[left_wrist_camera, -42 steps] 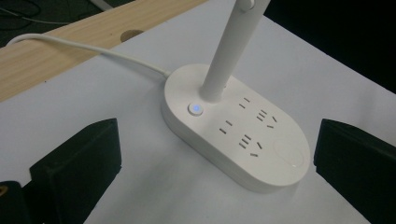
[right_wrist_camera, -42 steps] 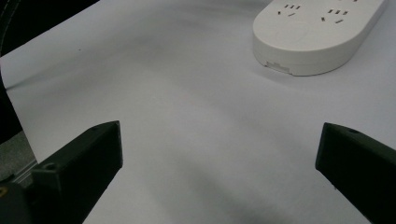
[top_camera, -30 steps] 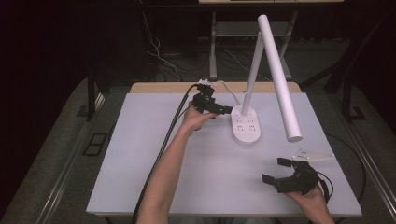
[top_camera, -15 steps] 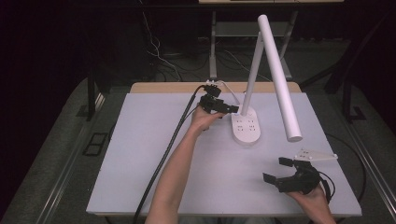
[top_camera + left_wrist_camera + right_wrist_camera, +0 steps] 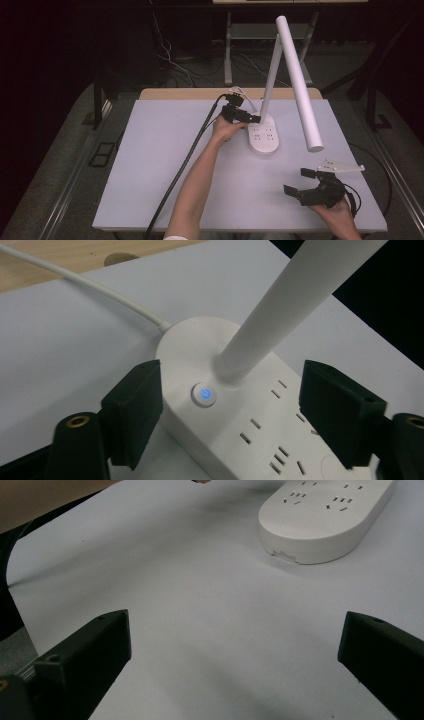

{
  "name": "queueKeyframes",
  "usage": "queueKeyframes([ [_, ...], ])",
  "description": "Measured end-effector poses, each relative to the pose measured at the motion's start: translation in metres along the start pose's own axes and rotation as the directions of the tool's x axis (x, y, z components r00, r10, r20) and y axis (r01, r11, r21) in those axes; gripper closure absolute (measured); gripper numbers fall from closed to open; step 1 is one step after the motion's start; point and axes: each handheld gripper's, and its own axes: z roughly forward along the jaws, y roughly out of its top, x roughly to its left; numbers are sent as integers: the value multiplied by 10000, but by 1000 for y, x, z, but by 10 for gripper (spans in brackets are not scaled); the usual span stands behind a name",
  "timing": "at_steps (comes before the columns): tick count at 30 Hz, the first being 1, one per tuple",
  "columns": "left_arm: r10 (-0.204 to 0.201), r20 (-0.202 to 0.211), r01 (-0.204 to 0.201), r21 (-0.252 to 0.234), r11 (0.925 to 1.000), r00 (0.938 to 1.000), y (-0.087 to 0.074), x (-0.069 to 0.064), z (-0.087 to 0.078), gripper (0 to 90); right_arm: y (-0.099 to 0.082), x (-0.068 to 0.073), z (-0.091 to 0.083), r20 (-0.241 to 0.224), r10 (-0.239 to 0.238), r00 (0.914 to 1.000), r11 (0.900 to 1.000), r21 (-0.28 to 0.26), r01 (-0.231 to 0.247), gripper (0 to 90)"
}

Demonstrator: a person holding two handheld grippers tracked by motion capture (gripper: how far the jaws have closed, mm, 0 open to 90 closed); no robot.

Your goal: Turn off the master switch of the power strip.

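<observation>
The left hand-held gripper (image 5: 248, 119) is at the far middle of the worktop (image 5: 150, 165), held by the left hand (image 5: 226, 129) at the end of a long bare forearm; its two black jaws stand wide apart and hold nothing; in the left gripper view they stand one on each side of the rear part of the lamp base (image 5: 240, 410), not touching it as far as I can see. Between the jaws, on the top of the base, there is a small round power button (image 5: 203, 394) with a blue lit symbol; just beside it the white stem (image 5: 295, 300) rises out of the base; rows of socket slots lie on the nearer part of the base; a white cord (image 5: 85, 282) leaves the far end of the base across the worktop.

The right hand-held gripper (image 5: 299, 184) is at the near right corner of the worktop, in the right hand (image 5: 336, 212); its jaws are also wide apart and empty, and they point toward the lamp base (image 5: 325, 515), well apart from it.

In the high view the lamp head (image 5: 299, 82), a long white bar, slopes down over the right side of the worktop.
</observation>
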Motion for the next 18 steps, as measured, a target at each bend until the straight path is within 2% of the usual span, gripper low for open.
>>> queueKeyframes([
  [5,54,-92,-53,94,9999,9999,-2,3,4,343,0,0,0,9,69,10000,10000,38,-69,0],
  [8,-80,-137,81,94,9999,9999,-3,5,4,481,0,-1,0,27,68,10000,10000,46,-68,0],
  [9,-127,-74,127,45,9999,9999,-4,6,5,481,0,-1,0,27,68,10000,10000,46,-68,0],
  [10,-159,-60,159,19,9999,9999,-4,7,5,562,0,-1,0,37,71,10000,10000,57,-71,0],
  [11,-201,-44,201,-6,9998,9998,-4,7,6,562,0,-1,0,37,71,10000,10000,57,-71,0],
  [15,-305,-12,305,-133,9994,9995,-6,8,11,697,0,-1,0,46,58,10000,10000,63,-59,0],
  [16,-312,4,312,-102,9995,9995,-7,8,12,762,-1,-2,-1,58,39,10000,10000,44,-39,0],
  [18,-375,-141,374,-54,9993,9992,-8,7,14,796,-1,-2,-1,49,30,10000,10000,44,-30,0],
])
